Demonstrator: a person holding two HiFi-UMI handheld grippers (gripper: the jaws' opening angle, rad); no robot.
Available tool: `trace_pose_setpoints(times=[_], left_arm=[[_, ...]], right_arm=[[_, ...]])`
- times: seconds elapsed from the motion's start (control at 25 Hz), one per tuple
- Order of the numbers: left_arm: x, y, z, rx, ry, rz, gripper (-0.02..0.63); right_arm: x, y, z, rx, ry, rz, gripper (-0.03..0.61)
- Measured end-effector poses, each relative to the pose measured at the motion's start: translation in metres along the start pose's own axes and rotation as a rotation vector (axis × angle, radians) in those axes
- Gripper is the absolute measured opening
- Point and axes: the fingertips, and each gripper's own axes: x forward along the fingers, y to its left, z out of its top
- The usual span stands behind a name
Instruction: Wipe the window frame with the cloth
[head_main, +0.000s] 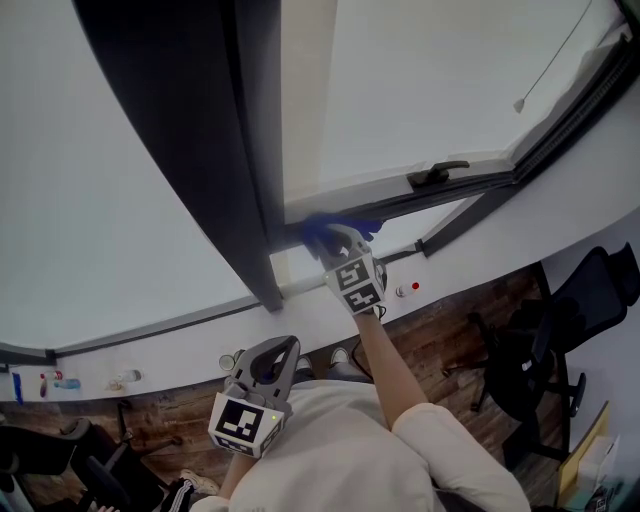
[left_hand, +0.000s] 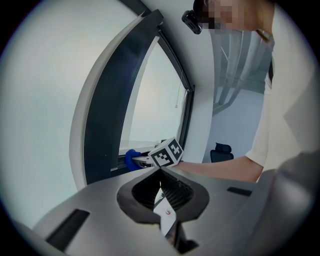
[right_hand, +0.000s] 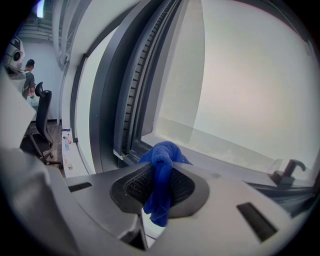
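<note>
The blue cloth (right_hand: 162, 172) is pinched in my right gripper (right_hand: 161, 165), bunched over its tips and hanging between the jaws. In the head view the right gripper (head_main: 335, 240) presses the blue cloth (head_main: 322, 229) against the dark window frame (head_main: 440, 195) at its lower left corner, by the dark upright post (head_main: 215, 150). The left gripper view shows that cloth (left_hand: 131, 159) on the frame's bottom rail too. My left gripper (head_main: 268, 362) hangs low near my body, away from the window, its jaws closed together with nothing between them.
A black window handle (head_main: 436, 174) sits on the frame right of the cloth. A white sill (head_main: 180, 345) runs below, with small items (head_main: 60, 382) at its left end. A black office chair (head_main: 545, 345) stands on the wood floor to the right. A blind cord (head_main: 550, 65) hangs over the pane.
</note>
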Motion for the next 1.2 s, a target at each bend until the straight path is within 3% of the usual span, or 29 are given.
trace_pose_setpoints(times=[0.84,1.2], left_arm=[[0.005,0.001,0.004,-0.001,-0.005,-0.020,0.009],[0.020,-0.012,0.003,-0.011,-0.007,-0.005,0.009]], right_arm=[[-0.008,-0.026,-0.012,0.033,0.020,-0.058,0.058],[-0.013,-0.037,-0.017,0.035,0.008,-0.041,0.058]])
